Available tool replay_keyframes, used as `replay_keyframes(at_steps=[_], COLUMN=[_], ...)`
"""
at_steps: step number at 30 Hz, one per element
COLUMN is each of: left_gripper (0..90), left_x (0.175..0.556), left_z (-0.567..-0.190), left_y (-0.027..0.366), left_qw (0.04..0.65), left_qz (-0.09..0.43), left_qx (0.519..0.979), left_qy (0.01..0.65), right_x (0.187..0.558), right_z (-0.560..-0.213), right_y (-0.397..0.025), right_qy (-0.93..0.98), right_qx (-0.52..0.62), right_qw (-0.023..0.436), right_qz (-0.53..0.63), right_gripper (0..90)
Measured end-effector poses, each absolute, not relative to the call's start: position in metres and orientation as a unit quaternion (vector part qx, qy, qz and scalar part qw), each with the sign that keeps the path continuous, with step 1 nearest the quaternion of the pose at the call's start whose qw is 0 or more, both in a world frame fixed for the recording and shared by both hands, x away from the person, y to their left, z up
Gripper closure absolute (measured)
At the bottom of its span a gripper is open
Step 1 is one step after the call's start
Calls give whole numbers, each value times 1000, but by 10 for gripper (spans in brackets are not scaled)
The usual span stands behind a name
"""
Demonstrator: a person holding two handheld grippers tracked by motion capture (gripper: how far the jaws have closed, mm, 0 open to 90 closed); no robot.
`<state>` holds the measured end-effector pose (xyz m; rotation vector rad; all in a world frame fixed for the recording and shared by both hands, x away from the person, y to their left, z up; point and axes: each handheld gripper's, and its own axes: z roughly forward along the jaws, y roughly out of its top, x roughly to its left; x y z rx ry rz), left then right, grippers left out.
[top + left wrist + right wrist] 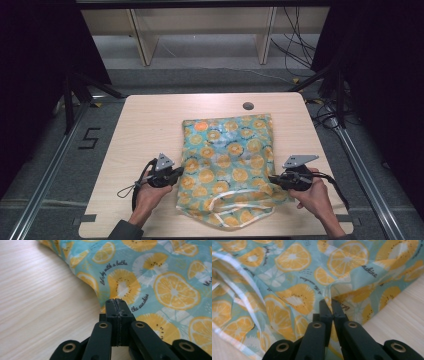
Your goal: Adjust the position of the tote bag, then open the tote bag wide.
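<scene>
A teal cloth (227, 160) printed with orange citrus slices lies rumpled on the wooden table (150, 125), its white-piped open end toward the near edge. My left gripper (176, 175) is at the cloth's left edge, about halfway down. In the left gripper view the jaws (117, 301) are pressed together right at the hem of the cloth (155, 277). My right gripper (272, 179) is at the right edge. In the right gripper view its jaws (329, 302) pinch a fold of the cloth (294, 277), which puckers around them.
A round cable hole (248, 106) sits near the table's far edge, behind the cloth. Bare wood (37, 302) extends left of the cloth, and a narrower strip (402, 315) to its right. Metal rails (365, 170) and cables (295, 45) lie beyond the table.
</scene>
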<state>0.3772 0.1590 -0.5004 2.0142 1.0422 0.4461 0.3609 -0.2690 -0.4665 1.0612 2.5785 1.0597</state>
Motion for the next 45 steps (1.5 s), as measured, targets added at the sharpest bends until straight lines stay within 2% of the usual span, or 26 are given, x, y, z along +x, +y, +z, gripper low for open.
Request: replay_keyframes(at_steps=[4, 6, 8, 9, 10, 11, 15, 23, 26, 31, 34, 38, 42, 44, 45], left_gripper=[891, 887, 829, 829, 749, 749, 565, 331, 234, 200, 197, 189, 194, 213, 213], left_x=[381, 382, 381, 380, 378, 376, 362, 331, 316, 303, 299, 294, 295, 294, 294], left_z=[-497, -497, -497, -497, -495, -493, -484, -468, -466, -469, -474, -478, -480, -481, -481], left_y=[169, 171, 173, 172, 173, 173, 170, 152, 139, 128, 125, 121, 120, 119, 117], left_qw=[384, 401, 407, 415, 415, 416, 436, 442, 431, 435, 402, 394, 390, 381, 382], left_qz=[199, 190, 180, 178, 173, 168, 151, 97, 92, 89, 105, 110, 115, 121, 122], left_qx=[803, 790, 785, 778, 779, 781, 776, 811, 830, 834, 861, 866, 868, 872, 872], left_qy=[411, 423, 431, 436, 437, 435, 431, 371, 341, 328, 294, 288, 284, 283, 280], right_x=[356, 356, 356, 356, 356, 356, 356, 357, 356, 357, 356, 357, 357, 357, 357], right_z=[-468, -469, -471, -471, -472, -472, -469, -470, -471, -466, -465, -462, -458, -456, -456], right_y=[-262, -262, -260, -260, -259, -259, -261, -261, -260, -265, -264, -267, -272, -274, -274], right_qy=[864, 867, 860, 860, 858, 858, 865, 865, 852, 857, 852, 849, 838, 831, 831], right_qx=[343, 336, 340, 340, 339, 339, 340, 337, 347, 352, 360, 360, 370, 380, 380], right_qw=[73, 73, 75, 75, 78, 78, 72, 80, 82, 79, 76, 83, 87, 91, 91], right_qz=[363, 361, 372, 372, 377, 377, 363, 363, 384, 369, 373, 378, 391, 395, 395], right_gripper=[900, 900, 900, 900, 900, 900, 900, 899, 864, 824, 823, 793, 713, 635, 635])
